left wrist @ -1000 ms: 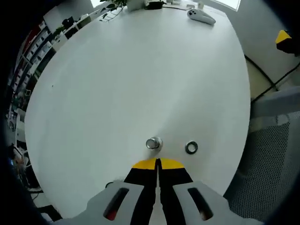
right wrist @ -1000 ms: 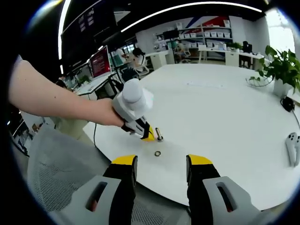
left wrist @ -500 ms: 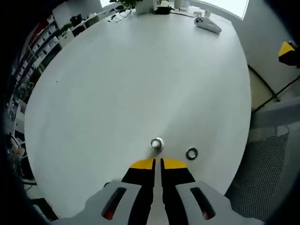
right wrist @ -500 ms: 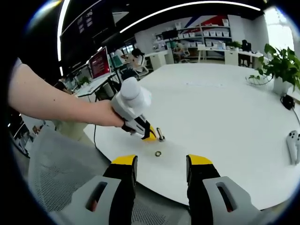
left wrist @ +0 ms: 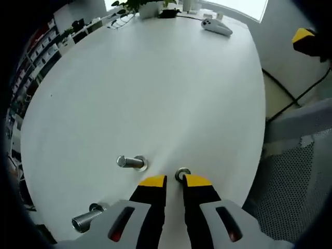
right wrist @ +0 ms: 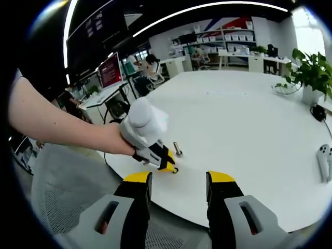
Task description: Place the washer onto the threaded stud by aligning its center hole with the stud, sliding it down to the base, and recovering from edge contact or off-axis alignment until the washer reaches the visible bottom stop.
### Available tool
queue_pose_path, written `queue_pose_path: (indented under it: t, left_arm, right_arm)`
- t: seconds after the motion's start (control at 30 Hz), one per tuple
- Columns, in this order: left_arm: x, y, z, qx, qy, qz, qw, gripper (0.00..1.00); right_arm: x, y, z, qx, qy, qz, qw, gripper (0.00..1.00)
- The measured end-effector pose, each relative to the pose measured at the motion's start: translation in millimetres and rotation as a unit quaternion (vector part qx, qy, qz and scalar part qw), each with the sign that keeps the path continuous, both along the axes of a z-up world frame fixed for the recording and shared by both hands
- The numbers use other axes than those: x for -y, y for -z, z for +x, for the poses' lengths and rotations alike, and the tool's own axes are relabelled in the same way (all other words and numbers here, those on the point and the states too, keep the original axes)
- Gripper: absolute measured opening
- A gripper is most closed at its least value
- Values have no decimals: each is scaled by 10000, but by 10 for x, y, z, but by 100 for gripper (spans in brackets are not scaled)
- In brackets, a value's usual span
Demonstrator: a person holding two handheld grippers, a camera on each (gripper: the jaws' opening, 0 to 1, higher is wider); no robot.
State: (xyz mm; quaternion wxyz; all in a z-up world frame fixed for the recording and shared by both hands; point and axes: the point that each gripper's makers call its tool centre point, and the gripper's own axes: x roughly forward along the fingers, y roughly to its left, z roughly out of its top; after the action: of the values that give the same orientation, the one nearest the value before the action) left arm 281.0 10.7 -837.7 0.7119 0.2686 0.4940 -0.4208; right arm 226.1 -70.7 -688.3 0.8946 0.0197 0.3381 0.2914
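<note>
Where the washer [left wrist: 182,173] lies, left gripper [left wrist: 174,181] fingertips

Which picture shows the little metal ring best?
The left gripper view. There the washer lies flat on the white table, close up, just past the left claw tips, its hole visible. In the right gripper view it is only a tiny speck by that claw.

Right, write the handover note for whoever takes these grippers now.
Left gripper: jaws slightly open, tips at the washer lying flat on the white table, not gripped yet.
Right gripper: open, empty, hanging back near the table edge.
Threaded stud stands bare beside the washer, apart from it.
Done: approach to the washer.
Left: grip it, centre the hole over the stud, slide it down to the base.
</note>
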Motion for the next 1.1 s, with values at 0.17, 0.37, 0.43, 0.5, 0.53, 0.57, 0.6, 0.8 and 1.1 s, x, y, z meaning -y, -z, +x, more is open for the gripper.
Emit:
queue_pose_path:
  t: [0.17, 0.37, 0.43, 0.5, 0.53, 0.57, 0.6, 0.8, 1.1]
  left_arm:
    - [46, -11, -1, 13, 92, -26, 10000, 13]
    - [51, -70, 22, -51, -76, -180, 9998, 12]
    - [83, -74, -13, -124, -68, -244, 9996, 13]
    - [83, -34, -65, -171, 89, -130, 9997, 13]
    - [95, -24, -94, -175, 135, -122, 9997, 13]
    - [95, -12, -104, -181, 147, -102, 9997, 13]
    - [87, 13, -124, -220, 166, -58, 9996, 13]
    - [55, 2, -105, -60, 399, 12, 9992, 10]
    - [-158, -20, -156, -116, 442, 310, 9985, 12]
  right_arm:
    - [0, -4, 5, 7, 4, 16, 10000, 44]
    - [4, -4, 9, 7, 21, 34, 10000, 44]
    - [2, -7, 9, 5, 25, 37, 10000, 44]
    - [-4, -5, 9, 6, 6, 32, 10000, 44]
    - [-4, -3, 8, 7, -4, 18, 10000, 44]
    - [-5, -3, 7, 6, -6, 15, 10000, 44]
    - [-5, -2, 5, 3, -4, 16, 10000, 44]
    - [-14, 8, 0, -4, -51, -27, 10000, 44]
    - [-2, 5, 3, -9, -20, -20, 10000, 44]
